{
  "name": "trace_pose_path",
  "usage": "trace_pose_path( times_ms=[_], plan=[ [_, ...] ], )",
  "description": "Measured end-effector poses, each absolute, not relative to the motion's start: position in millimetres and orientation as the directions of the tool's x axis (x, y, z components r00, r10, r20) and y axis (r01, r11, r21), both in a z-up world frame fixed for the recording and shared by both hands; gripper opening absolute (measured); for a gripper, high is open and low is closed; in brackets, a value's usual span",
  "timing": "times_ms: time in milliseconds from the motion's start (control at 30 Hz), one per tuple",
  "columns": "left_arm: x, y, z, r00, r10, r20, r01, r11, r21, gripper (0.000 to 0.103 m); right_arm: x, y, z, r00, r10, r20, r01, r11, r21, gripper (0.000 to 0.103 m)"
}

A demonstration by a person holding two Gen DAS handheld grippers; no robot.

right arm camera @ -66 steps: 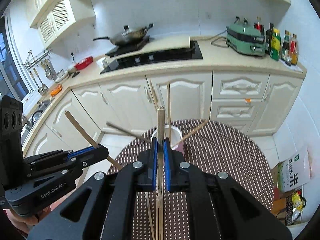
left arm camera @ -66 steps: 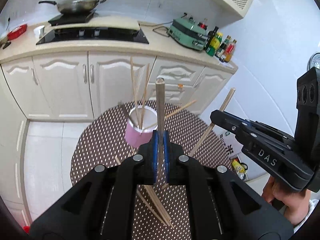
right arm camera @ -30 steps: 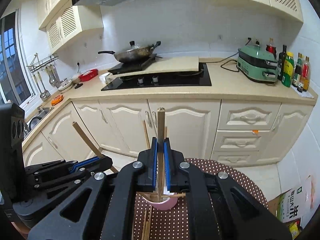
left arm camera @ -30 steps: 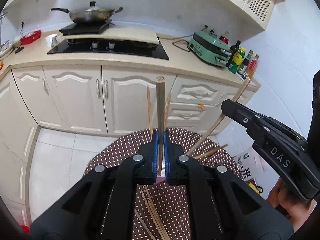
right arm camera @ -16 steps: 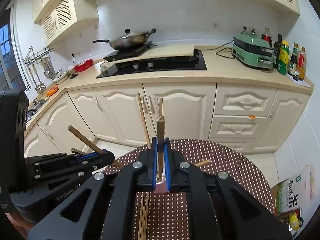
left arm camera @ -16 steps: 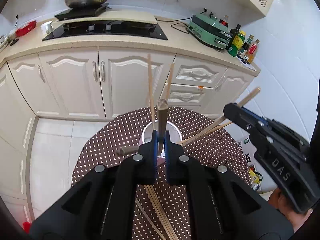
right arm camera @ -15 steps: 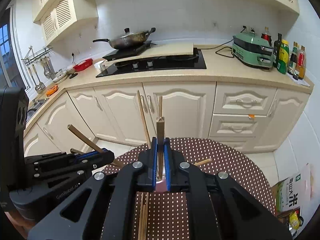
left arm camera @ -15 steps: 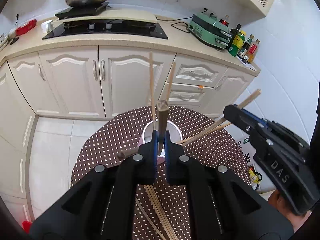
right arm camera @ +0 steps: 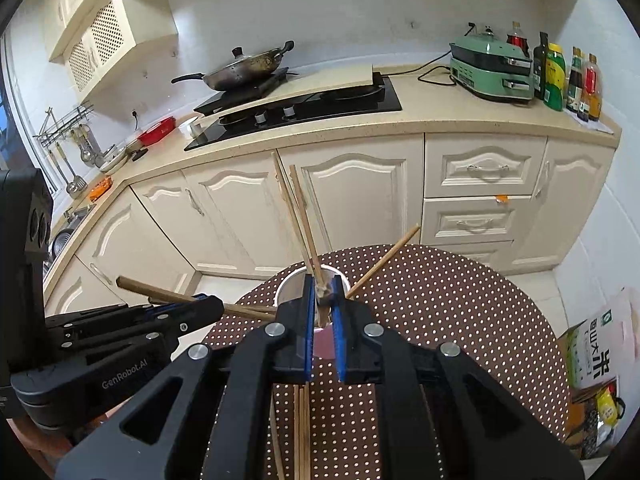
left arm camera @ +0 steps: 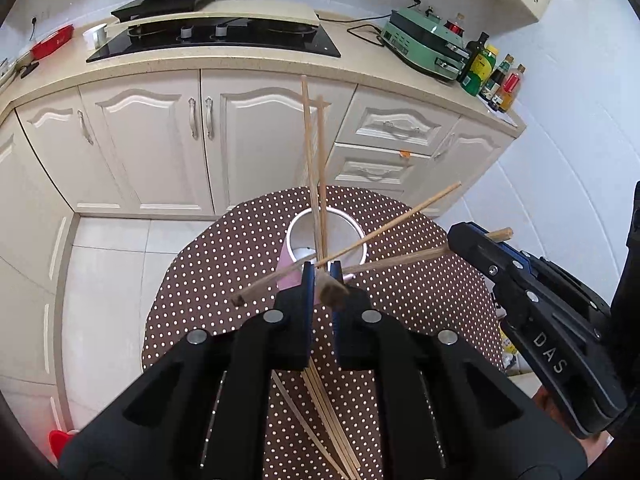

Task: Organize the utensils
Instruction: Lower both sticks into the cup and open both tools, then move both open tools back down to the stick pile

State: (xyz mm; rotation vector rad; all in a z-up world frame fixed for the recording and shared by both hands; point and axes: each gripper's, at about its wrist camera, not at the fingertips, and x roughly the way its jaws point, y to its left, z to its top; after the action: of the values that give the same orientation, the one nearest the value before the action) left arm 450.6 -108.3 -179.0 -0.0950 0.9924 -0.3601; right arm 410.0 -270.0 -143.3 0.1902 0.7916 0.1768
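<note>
Both my grippers, left [left arm camera: 320,280] and right [right arm camera: 322,292], tilt down, each loosening around a chopstick [left arm camera: 330,294] above the cup [left arm camera: 352,226], which holds three others.

The left gripper [left arm camera: 320,280] points down at a pink cup [left arm camera: 326,240] on a brown polka-dot table [left arm camera: 224,264], its blue jaws having just eased apart around a chopstick [left arm camera: 330,292] tipped toward the cup. Two chopsticks [left arm camera: 314,160] stand upright in the cup. From the right, the right gripper [left arm camera: 466,238] reaches in with another chopstick [left arm camera: 400,258], and loose chopsticks [left arm camera: 328,412] lie on the table below.
</note>
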Motion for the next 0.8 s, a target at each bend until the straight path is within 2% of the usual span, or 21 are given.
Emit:
trace_pose_path(
  times_ms=[100,133,200,233,567,800],
  plan=[
    [445,-108,-176,0.493,-0.342,-0.800,0.255,0.936,-0.242,0.010,405,-272,-142,0.689,0.231,-0.687,-0.068,0.964,0.256,0.008],
    [445,-109,-176,0.493,-0.341,-0.800,0.256,0.936,-0.241,0.015,404,-273,-142,0.689,0.230,-0.687,-0.065,0.964,0.258,0.010],
    [442,-107,-173,0.497,-0.347,-0.795,0.260,0.934,-0.245,0.034,400,-274,-141,0.692,0.226,-0.686,-0.054,0.963,0.263,0.014],
    [439,-106,-171,0.507,-0.349,-0.788,0.261,0.934,-0.246,0.051,399,-274,-140,0.694,0.224,-0.684,-0.050,0.963,0.264,0.016],
    [412,-95,-154,0.562,-0.346,-0.752,0.278,0.935,-0.222,0.052,375,-271,-131,0.716,0.206,-0.667,-0.027,0.963,0.268,0.025],
    [395,-84,-159,0.573,-0.344,-0.744,0.274,0.936,-0.222,0.053,354,-266,-136,0.713,0.202,-0.672,-0.016,0.962,0.272,0.027]
  ],
)
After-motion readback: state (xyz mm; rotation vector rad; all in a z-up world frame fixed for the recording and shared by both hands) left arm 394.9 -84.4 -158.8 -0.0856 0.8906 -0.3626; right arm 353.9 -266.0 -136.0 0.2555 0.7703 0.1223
